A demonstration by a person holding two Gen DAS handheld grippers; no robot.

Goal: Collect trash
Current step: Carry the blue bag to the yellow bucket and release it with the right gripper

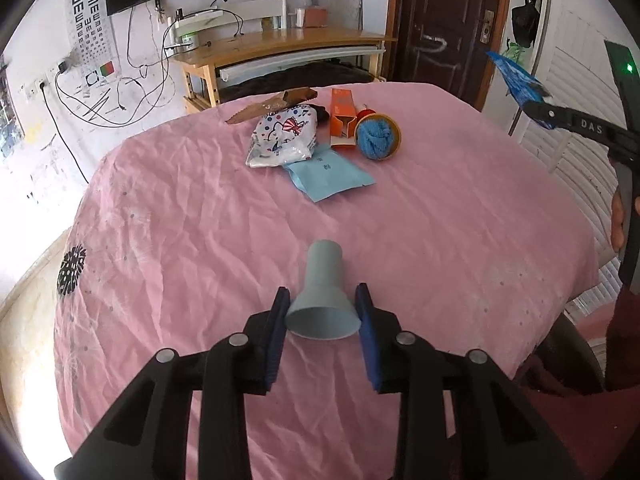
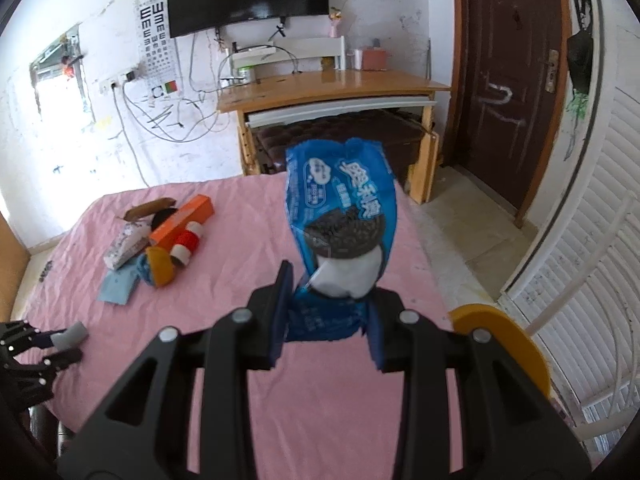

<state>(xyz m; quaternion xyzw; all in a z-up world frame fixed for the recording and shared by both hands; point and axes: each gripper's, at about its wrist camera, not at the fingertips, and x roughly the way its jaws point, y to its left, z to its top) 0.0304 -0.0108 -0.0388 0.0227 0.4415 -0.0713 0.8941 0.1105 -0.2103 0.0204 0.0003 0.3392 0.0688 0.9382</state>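
My left gripper [image 1: 322, 300] is shut on the wide mouth of a grey-blue funnel-shaped cup [image 1: 323, 292] and holds it just over the pink tablecloth [image 1: 180, 240]. My right gripper [image 2: 328, 304] is shut on a blue cookie wrapper [image 2: 344, 216] and holds it upright in the air past the table's right edge. The wrapper also shows at the far right of the left wrist view [image 1: 516, 78]. More trash lies at the far side of the table: a patterned bag [image 1: 282, 136], a light blue packet [image 1: 330, 174], an orange box [image 1: 343, 116] and a brown wrapper [image 1: 272, 104].
A yellow ring with blue yarn [image 1: 378, 136] and a red spool [image 2: 186, 242] lie by the pile. A yellow round rim [image 2: 504, 340] shows low at the right. A wooden desk [image 2: 332, 88], a dark door [image 2: 516, 80] and white shutters [image 2: 580, 240] stand beyond the table.
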